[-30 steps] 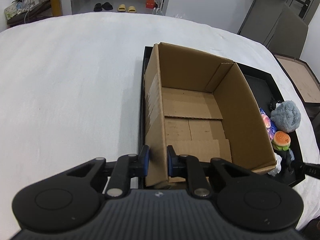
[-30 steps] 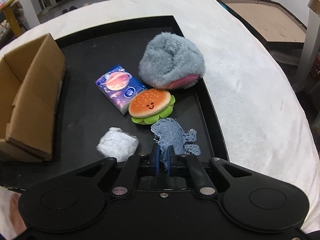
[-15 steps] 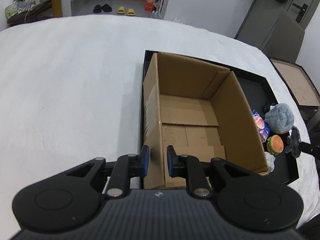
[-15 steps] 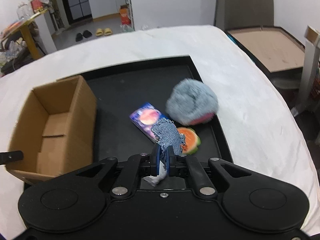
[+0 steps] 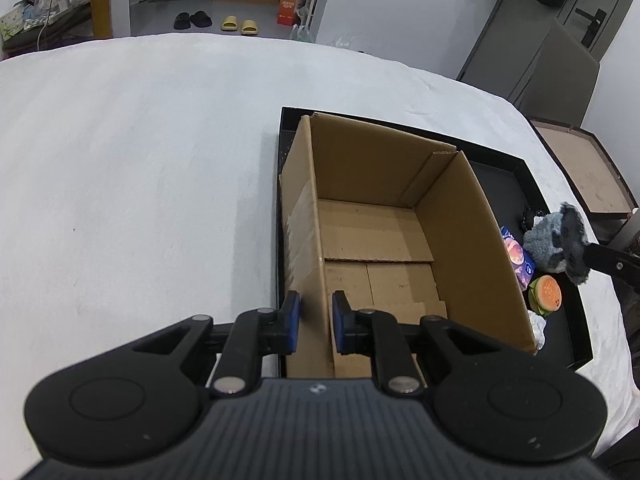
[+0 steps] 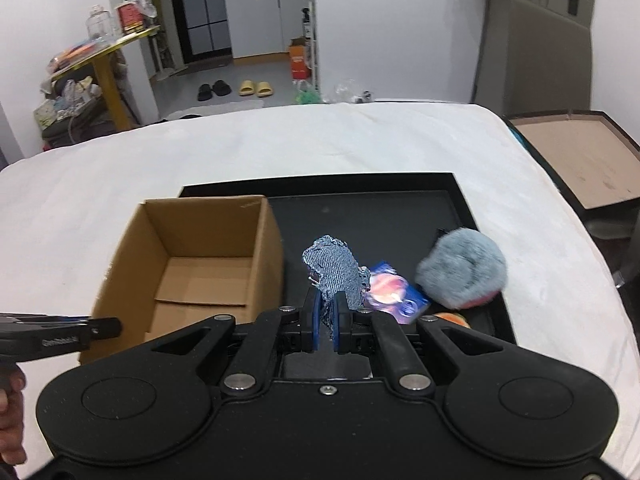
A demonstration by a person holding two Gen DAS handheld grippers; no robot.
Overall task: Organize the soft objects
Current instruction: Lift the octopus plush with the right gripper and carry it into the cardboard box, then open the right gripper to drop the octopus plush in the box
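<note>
An open cardboard box (image 5: pixel 380 232) stands on the left part of a black tray (image 5: pixel 500 172), and its bottom shows only bare cardboard. My left gripper (image 5: pixel 316 324) is shut on the box's near left wall. My right gripper (image 6: pixel 328 320) is shut on a scrap of blue denim cloth (image 6: pixel 334 266), which hangs in the air above the tray (image 6: pixel 360 208), just right of the box (image 6: pixel 200 264). In the left wrist view the denim cloth (image 5: pixel 572 240) hangs at the right edge, in front of the grey plush.
On the tray's right side lie a grey plush (image 6: pixel 460 272), a printed tissue pack (image 6: pixel 396 292), a burger toy (image 5: pixel 546 300) and a white crumpled wad (image 5: pixel 536 328). White cloth covers the table around the tray. A brown tray-like board (image 6: pixel 580 160) stands beyond the table's right edge.
My right gripper has lifted the denim cloth off the tray and carried it up and left, towards the box. The left gripper has kept its hold on the box wall.
</note>
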